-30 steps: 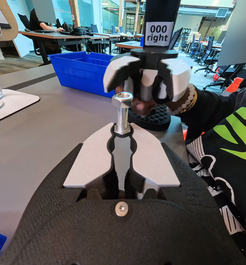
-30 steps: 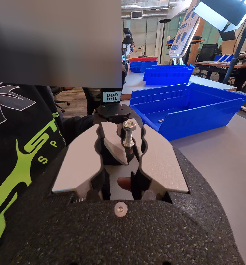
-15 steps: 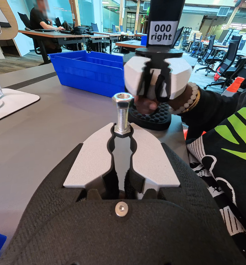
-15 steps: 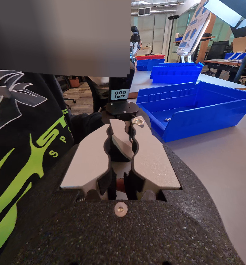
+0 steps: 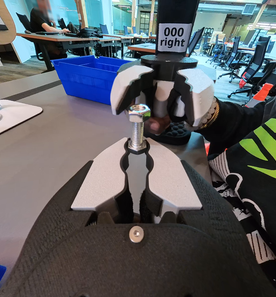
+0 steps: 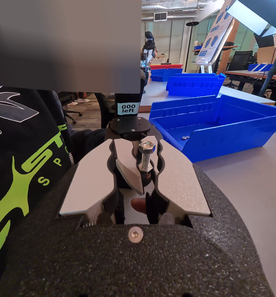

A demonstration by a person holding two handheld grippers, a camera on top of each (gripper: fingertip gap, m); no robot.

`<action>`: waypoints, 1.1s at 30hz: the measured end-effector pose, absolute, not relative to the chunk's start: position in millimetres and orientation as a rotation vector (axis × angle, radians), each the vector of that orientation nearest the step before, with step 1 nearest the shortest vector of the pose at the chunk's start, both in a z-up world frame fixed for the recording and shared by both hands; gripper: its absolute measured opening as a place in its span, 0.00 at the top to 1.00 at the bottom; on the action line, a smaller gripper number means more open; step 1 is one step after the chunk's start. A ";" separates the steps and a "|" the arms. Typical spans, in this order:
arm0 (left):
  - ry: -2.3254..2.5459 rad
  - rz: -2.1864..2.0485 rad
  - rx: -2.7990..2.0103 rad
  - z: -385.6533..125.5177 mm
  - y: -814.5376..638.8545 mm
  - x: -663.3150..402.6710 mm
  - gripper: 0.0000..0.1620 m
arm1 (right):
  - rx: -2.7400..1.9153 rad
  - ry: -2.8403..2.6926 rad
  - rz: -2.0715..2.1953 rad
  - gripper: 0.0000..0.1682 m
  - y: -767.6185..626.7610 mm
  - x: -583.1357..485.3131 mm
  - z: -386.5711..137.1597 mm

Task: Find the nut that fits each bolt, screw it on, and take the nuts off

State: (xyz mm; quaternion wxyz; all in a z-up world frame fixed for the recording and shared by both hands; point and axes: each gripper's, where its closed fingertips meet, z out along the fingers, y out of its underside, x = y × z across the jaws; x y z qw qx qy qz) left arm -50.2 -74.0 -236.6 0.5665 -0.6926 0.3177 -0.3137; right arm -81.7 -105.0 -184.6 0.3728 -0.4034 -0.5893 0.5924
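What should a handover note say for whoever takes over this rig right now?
Left gripper: shut on the bolt at its hex head, holding it upright, thread end up.
Right gripper: open, fingers either side of the nut, not gripping.
The nut sits at the very tip of the bolt, most of the thread bare below it.
Two small nuts lie in the blue bin on the grey table.
Done: nut and bolt matched and engaged.
Left: whether it is going on or coming off cannot be told from this moment; finish that turn.
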 end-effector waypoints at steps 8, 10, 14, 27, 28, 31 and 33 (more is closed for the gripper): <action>0.737 -0.739 -1.627 -235.9 -73.3 -51.3 0.90 | -1.033 -1.479 1.549 0.84 -101.9 -62.7 -182.7; 0.738 -0.738 -1.628 -236.1 -73.3 -51.1 0.90 | -1.037 -1.466 1.541 0.85 -99.6 -61.2 -182.2; 0.742 -0.737 -1.628 -236.2 -73.6 -50.8 0.90 | -1.053 -1.436 1.519 0.77 -94.5 -69.2 -182.0; 0.739 -0.739 -1.629 -236.0 -73.4 -51.1 0.89 | -1.045 -1.491 1.510 0.77 -99.8 -69.8 -184.5; 0.737 -0.738 -1.630 -236.0 -73.2 -51.3 0.89 | -1.039 -1.494 1.518 0.81 -100.5 -66.6 -184.0; 0.737 -0.740 -1.630 -236.0 -73.2 -51.2 0.89 | -1.030 -1.493 1.531 0.86 -101.0 -60.5 -182.1; 0.740 -0.737 -1.631 -236.3 -73.4 -50.9 0.89 | -1.035 -1.471 1.512 0.86 -97.0 -62.1 -181.5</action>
